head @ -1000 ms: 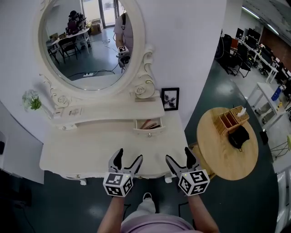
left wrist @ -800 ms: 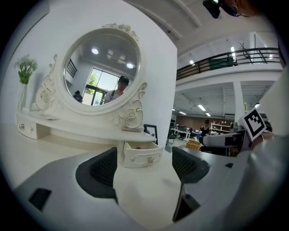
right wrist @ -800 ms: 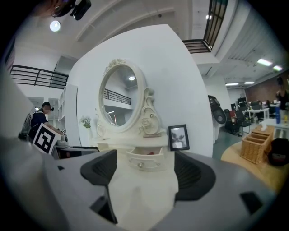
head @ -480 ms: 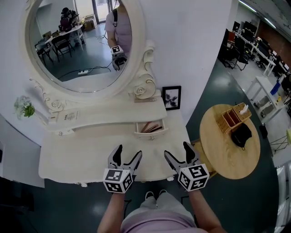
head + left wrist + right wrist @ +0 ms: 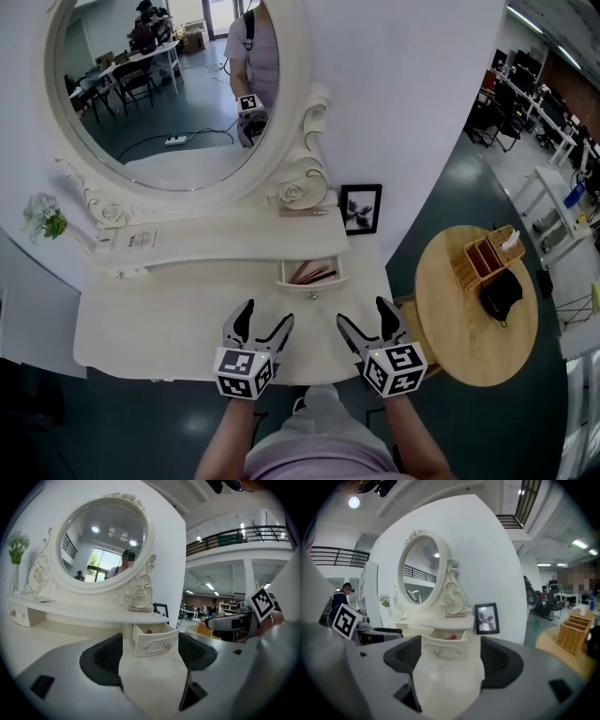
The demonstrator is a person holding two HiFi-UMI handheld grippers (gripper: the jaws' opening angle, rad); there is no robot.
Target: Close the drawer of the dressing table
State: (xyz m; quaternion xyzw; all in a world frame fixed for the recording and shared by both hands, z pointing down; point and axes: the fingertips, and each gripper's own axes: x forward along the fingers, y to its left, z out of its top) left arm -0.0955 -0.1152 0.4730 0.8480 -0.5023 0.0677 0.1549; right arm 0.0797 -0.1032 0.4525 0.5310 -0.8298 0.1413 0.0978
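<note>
Now we are holding both tools over the front part of the dressing table's worktop (image 5: 141, 323), and the drawer (image 5: 311, 274) is standing pulled out under the shelf. Far to the left of the drawer, a small vase (image 5: 45, 217) of green and white flowers is sitting at the end of that shelf. Up and left of the drawer, the oval mirror (image 5: 178, 84) is showing a person and an office room.

Our left tool (image 5: 265, 319) is hovering in front of the drawer and slightly to its left, clear of it. Its jaws are spread wide with only bare worktop between them. In the left gripper view the drawer front is lying straight ahead.

Something red and a few slim sticks are lying inside the drawer. Our right tool (image 5: 363, 317) is hovering in front of the drawer and a little to its right, jaws likewise apart and gripping nothing.

Just behind and right of the drawer, a black picture frame (image 5: 361, 208) is standing against the wall. Well to the right of the drawer, a round wooden table (image 5: 459, 328) is carrying a wooden box (image 5: 486, 256) and a black object (image 5: 497, 292).
</note>
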